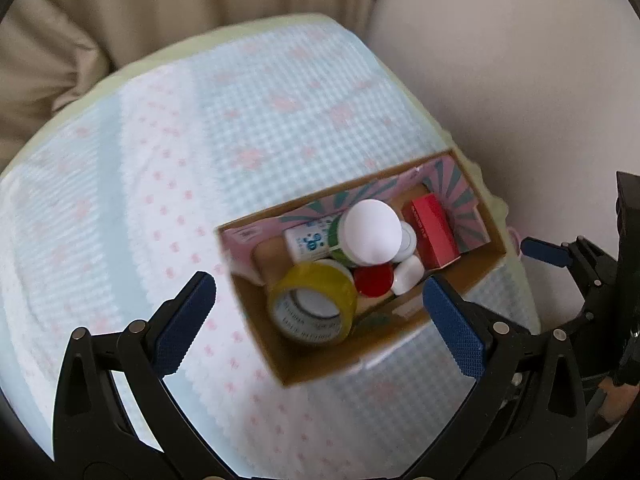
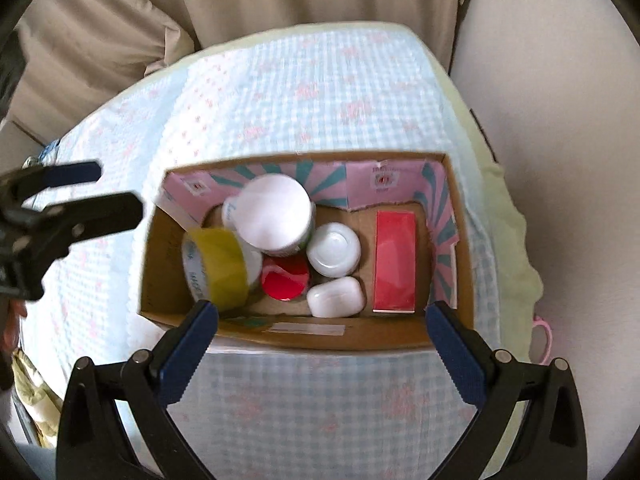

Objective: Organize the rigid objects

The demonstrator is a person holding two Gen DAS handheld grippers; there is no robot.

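An open cardboard box [image 1: 332,360] [image 2: 320,336] sits on a blue-and-pink checked cloth. Inside lie a yellow tape roll [image 1: 314,302] [image 2: 216,268], a white-lidded jar [image 1: 372,232] [image 2: 274,214], a red lid [image 1: 373,280] [image 2: 285,280], a red carton [image 1: 430,236] [image 2: 395,260], a small white lid [image 2: 334,254] and a white soap-shaped case [image 2: 336,297]. My left gripper [image 1: 320,292] is open and empty above the box's near-left part. My right gripper [image 2: 322,320] is open and empty above the box's near wall; it also shows in the left wrist view [image 1: 556,252].
The cloth [image 1: 140,200] [image 2: 320,80] covers a padded surface with a pale green edge. Beige cushions [image 2: 200,0] lie behind and a pale wall [image 1: 520,60] is to the right. A pink loop [image 2: 544,336] hangs at the right edge.
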